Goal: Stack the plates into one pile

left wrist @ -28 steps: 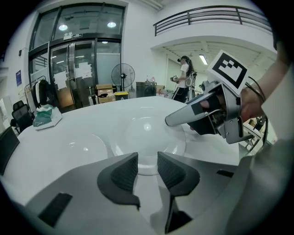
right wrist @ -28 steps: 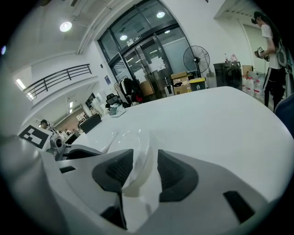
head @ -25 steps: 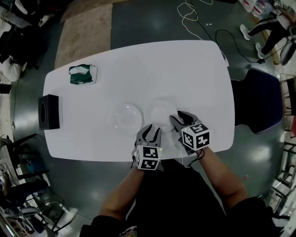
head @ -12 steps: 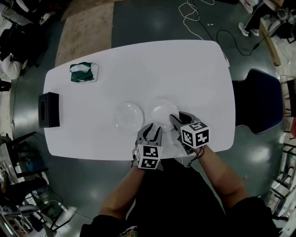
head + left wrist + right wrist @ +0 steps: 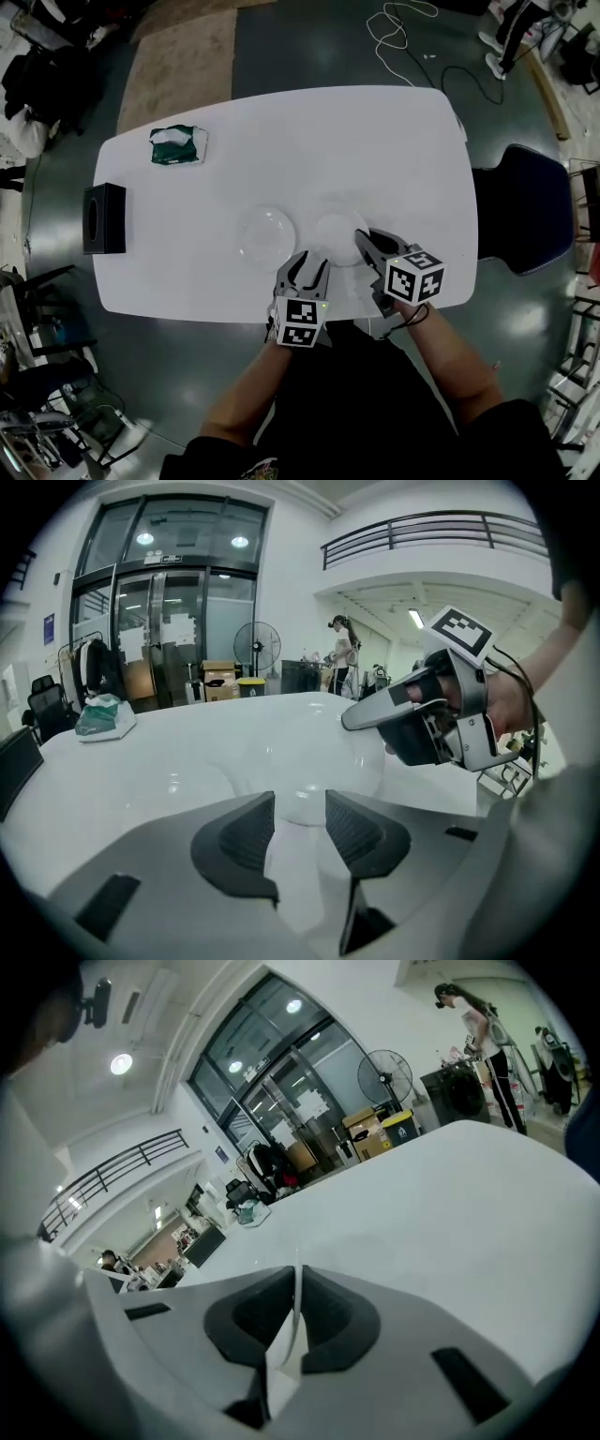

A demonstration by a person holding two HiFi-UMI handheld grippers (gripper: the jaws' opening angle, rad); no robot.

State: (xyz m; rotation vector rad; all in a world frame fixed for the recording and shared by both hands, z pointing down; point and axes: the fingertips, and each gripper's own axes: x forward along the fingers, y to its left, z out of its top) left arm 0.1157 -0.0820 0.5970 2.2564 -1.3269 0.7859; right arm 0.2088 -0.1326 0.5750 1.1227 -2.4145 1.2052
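Two claws: right claw just closed, pinching plate rim; left claw just opened wider, spread, empty.

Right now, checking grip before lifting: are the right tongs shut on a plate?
Shut: the right tongs have just been closing and pinch the thin rim of the plate.

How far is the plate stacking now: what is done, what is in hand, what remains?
Done: nothing is stacked yet; both plates lie side by side on the table. In hand: the right gripper has just been closing its jaws and now pinches the rim of the right plate. The left gripper, its jaws just opening, holds nothing. Left: set that plate onto the left plate.
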